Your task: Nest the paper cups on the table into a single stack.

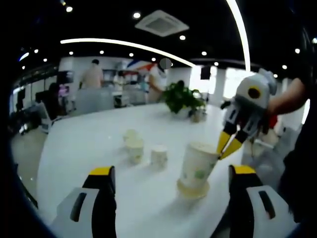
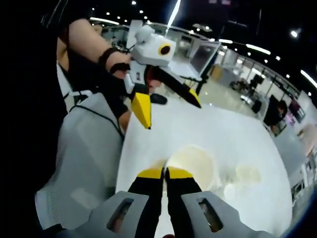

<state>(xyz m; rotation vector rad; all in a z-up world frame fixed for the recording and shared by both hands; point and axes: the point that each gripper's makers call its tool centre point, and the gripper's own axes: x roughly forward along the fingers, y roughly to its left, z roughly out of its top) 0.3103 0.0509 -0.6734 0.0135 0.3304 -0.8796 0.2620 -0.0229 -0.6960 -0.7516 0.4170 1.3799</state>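
Here the right gripper (image 1: 227,147), coming in from the right of the left gripper view, has its yellow-tipped jaws pinched on the rim of a large paper cup (image 1: 197,171) that stands at lower centre of that frame, seemingly seated in or on another cup base whose pale ring shows beneath it. In the right gripper view the same jaws rise from the bottom edge with their tips together over the cup's open mouth (image 2: 190,161), so that gripper (image 2: 165,173) looks closed on the rim wall. The left gripper (image 1: 168,171) has its two jaws spread wide at the bottom of its own view, holding nothing; it also appears at upper centre of the right gripper view (image 2: 168,96), jaws apart, above the white table (image 2: 233,129). Three smaller cups stand left of centre in the left gripper view: a small cup (image 1: 159,157) nearest the big one, and a pair of cups (image 1: 133,144) just beyond. To do this step well, I judge the held cup should be kept upright and lowered straight, the pinch staying light so the paper rim does not crease, while the free gripper could steady the base.
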